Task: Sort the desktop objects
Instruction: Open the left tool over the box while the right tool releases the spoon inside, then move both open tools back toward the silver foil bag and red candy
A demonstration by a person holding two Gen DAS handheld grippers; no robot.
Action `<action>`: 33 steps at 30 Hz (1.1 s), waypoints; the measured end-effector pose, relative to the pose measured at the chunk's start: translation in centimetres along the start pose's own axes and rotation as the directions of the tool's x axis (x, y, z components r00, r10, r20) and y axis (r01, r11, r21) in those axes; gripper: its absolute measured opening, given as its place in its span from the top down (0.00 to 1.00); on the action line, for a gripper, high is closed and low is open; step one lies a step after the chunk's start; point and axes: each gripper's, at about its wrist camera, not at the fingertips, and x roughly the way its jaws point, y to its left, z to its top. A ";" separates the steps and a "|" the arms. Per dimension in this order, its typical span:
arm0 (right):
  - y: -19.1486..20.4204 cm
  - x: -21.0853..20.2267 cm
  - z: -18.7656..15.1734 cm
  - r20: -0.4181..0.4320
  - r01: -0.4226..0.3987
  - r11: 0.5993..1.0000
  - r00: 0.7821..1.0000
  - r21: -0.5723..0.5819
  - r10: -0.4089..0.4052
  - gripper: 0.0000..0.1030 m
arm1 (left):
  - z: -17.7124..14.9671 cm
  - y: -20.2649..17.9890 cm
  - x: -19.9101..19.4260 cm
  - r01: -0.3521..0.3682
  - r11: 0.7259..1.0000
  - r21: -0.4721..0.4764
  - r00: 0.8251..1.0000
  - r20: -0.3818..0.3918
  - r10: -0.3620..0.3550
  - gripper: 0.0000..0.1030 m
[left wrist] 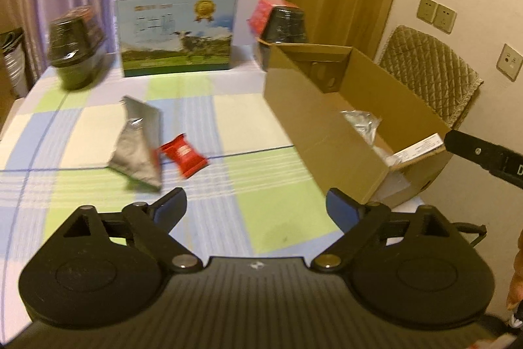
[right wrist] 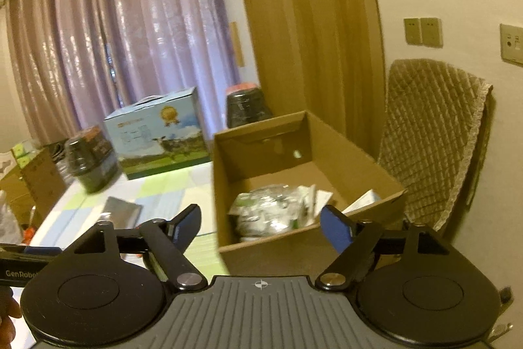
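Inside cardboard box (right wrist: 261, 149), blurred silver wrappers (right wrist: 271, 211).

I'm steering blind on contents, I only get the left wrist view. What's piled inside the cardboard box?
Observer: The cardboard box holds crumpled silvery wrappers with paper slips beside them.
Operator: Is the right gripper carrying anything?
Observer: No, the right gripper is open and empty, in front of the box's near wall.
Operator: Anything left of the table I can't see?
Observer: Yes, a smaller brown carton sits past the table's left edge.
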 end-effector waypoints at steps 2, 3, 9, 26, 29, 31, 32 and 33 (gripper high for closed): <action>1.1 -0.6 -0.5 -0.007 -0.018 1.000 1.000 0.002 0.018 0.17 | -0.7 0.9 -1.0 -0.019 1.000 -0.001 1.000 -0.001 0.019 0.06; 1.6 -0.9 -0.8 -0.010 -0.026 1.000 1.000 0.003 0.026 0.14 | -1.0 1.3 -1.5 -0.029 1.000 -0.001 1.000 -0.001 0.029 0.05; 4.7 -2.1 -3.0 -0.047 -0.071 0.997 0.997 -0.036 0.069 0.02 | -2.7 3.8 -3.8 -0.096 0.995 0.008 0.995 -0.019 0.097 0.01; 8.2 -1.6 -5.3 -0.137 -0.113 0.989 0.986 -0.092 0.100 0.02 | -4.7 8.3 -7.3 -0.146 0.987 -0.064 0.989 -0.043 0.144 0.01; 8.2 -1.5 -5.4 -0.144 -0.115 0.989 0.985 -0.092 0.101 0.02 | -4.8 8.3 -7.4 -0.149 0.987 -0.068 0.988 -0.042 0.146 0.01; 8.2 -1.5 -5.4 -0.147 -0.114 0.989 0.984 -0.091 0.100 0.02 | -4.7 8.3 -7.4 -0.147 0.987 -0.069 0.989 -0.043 0.144 0.01; 8.1 -1.5 -5.4 -0.150 -0.113 0.989 0.984 -0.090 0.099 0.02 | -4.7 8.4 -7.4 -0.146 0.987 -0.070 0.989 -0.044 0.143 0.01; 8.1 -1.5 -5.4 -0.151 -0.113 0.990 0.984 -0.089 0.098 0.02 | -4.6 8.3 -7.3 -0.146 0.987 -0.068 0.989 -0.044 0.143 0.01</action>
